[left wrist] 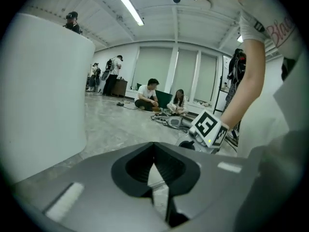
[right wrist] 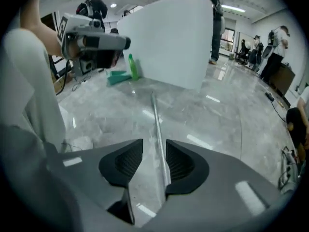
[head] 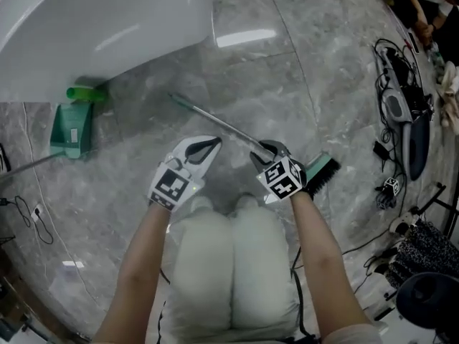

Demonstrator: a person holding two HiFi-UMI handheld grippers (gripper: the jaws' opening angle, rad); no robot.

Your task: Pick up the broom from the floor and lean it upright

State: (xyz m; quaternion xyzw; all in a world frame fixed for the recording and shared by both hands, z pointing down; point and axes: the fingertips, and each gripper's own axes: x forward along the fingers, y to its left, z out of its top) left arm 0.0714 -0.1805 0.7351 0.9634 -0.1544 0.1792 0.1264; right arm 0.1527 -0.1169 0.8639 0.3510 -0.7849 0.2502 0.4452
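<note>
The broom lies flat on the grey marble floor. Its thin metal handle [head: 215,120] runs from upper left to the dark brush head [head: 323,174] at the right. My right gripper [head: 264,151] is low over the handle near the brush end. In the right gripper view the handle [right wrist: 155,115] passes between the open jaws of my right gripper [right wrist: 153,144], close to the right pad, with a gap to the left pad. My left gripper [head: 215,143] hovers just left of the handle, apart from it. Its tips [left wrist: 154,162] meet, with nothing between them.
A green dustpan [head: 72,127] stands by the curved white wall [head: 107,27] at the left. Equipment and cables [head: 401,113] lie along the right side. People sit on the floor far off [left wrist: 149,98]. My knees [head: 229,264] are just below both grippers.
</note>
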